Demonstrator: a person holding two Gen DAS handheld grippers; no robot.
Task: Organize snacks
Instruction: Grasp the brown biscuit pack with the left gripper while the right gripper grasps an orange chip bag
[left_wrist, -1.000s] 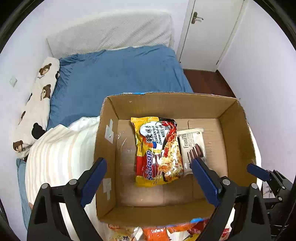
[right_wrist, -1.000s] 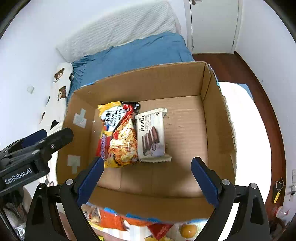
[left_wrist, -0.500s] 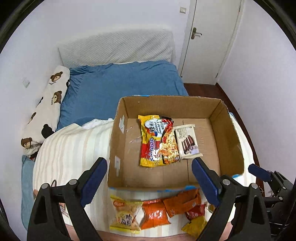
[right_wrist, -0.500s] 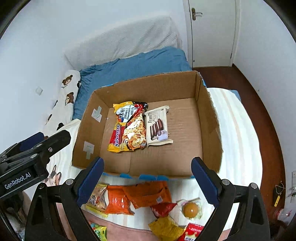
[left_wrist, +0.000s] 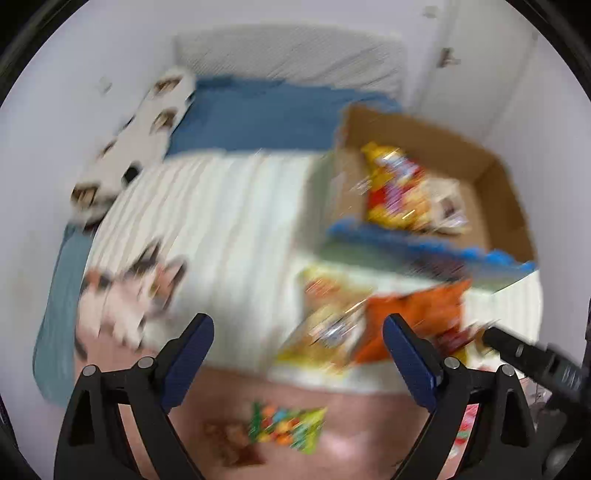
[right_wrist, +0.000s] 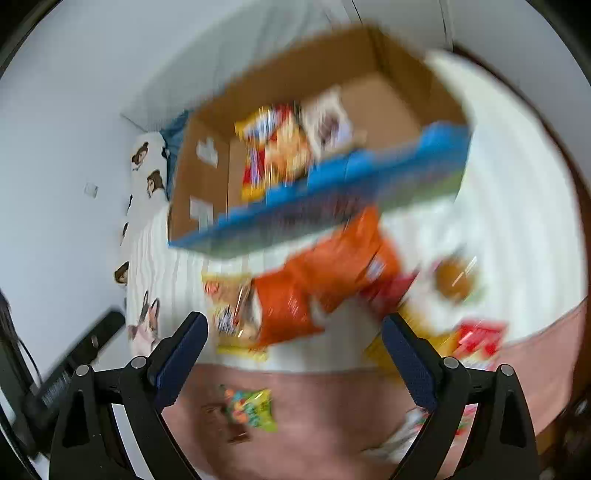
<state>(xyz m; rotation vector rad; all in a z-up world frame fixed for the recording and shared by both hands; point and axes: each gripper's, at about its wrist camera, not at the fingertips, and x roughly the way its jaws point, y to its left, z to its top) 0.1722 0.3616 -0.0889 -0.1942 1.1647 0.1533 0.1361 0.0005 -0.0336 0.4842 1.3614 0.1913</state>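
Both views are blurred by motion. A cardboard box (left_wrist: 491, 199) (right_wrist: 207, 173) on the bed holds a yellow-red noodle packet (left_wrist: 395, 184) (right_wrist: 273, 151) and a white biscuit packet (right_wrist: 328, 125). Loose snacks lie in front of it: orange bags (left_wrist: 413, 314) (right_wrist: 332, 280), a yellow packet (left_wrist: 325, 332) (right_wrist: 232, 306), a green candy bag (left_wrist: 288, 428) (right_wrist: 255, 410). My left gripper (left_wrist: 297, 350) is open and empty above the bed's near edge. My right gripper (right_wrist: 295, 350) is open and empty above the orange bags.
A striped white blanket (left_wrist: 229, 218) (right_wrist: 517, 206) covers the bed, with a pink strip (left_wrist: 332, 417) at the near edge. A bear-print pillow (left_wrist: 140, 136) (right_wrist: 144, 166) lies at the left. More packets (right_wrist: 476, 339) lie right. The other gripper shows at each view's edge (left_wrist: 532, 358) (right_wrist: 70, 365).
Both grippers have pulled back from the box and swung down toward the loose snacks; the box now sits farther off and to the upper right. Both stay open and empty.
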